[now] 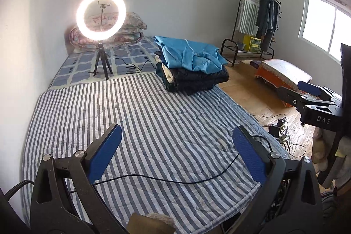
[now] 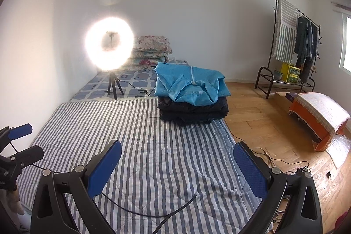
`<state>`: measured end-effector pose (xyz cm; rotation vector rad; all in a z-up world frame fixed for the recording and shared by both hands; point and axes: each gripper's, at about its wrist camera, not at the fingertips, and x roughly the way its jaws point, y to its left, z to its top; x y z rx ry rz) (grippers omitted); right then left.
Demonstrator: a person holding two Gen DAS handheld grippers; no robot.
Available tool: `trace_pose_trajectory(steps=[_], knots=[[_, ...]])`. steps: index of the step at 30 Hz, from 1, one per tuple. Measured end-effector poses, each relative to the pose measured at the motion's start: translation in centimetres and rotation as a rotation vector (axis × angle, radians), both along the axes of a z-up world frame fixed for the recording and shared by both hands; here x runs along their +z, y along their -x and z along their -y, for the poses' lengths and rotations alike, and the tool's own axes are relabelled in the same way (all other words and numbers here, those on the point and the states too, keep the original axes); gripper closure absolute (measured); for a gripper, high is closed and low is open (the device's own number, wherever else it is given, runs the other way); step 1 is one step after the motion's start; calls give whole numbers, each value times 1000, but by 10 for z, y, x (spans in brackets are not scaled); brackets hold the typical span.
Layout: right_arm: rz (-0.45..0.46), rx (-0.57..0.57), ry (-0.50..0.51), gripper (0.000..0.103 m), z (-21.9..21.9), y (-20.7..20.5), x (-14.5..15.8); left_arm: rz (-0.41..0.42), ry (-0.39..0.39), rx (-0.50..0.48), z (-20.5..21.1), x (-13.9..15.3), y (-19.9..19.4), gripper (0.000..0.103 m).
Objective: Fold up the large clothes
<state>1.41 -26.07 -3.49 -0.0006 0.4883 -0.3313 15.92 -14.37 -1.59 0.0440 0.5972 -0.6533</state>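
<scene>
Beyond empty spread jaws, clothes stack [image 2: 193,100].

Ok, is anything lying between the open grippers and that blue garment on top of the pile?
Only a thin black cable lying across the striped quilt just ahead of the left gripper and right gripper. Beyond it the quilt runs bare to the blue garment on the dark folded clothes.

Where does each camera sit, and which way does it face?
Left wrist: on the left tool, facing along the striped quilt to the clothes pile; its open fingers and the right tool show.
Right wrist: on the right tool, facing likewise; its open fingers and the left tool show.
Shared: quilt, pile, ring light, rack.
</scene>
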Motion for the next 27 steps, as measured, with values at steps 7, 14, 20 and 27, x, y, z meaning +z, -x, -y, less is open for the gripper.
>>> trace_pose_trajectory(steps=[7,14,20,27], knots=[[9,-24,11,0,-12,2,-18,0,-34,20,0,-16,0,0],[5,-50,18,0,-12,-2,-29,0,-53,30,2,-25,-2,0],[9,-63,2,0,-5,-4,-34,-19,-61,67,4,-31,-6,0],[2,-81,-62,0,5,-3,-41,-26,-83,78,5,-37,-7,0]])
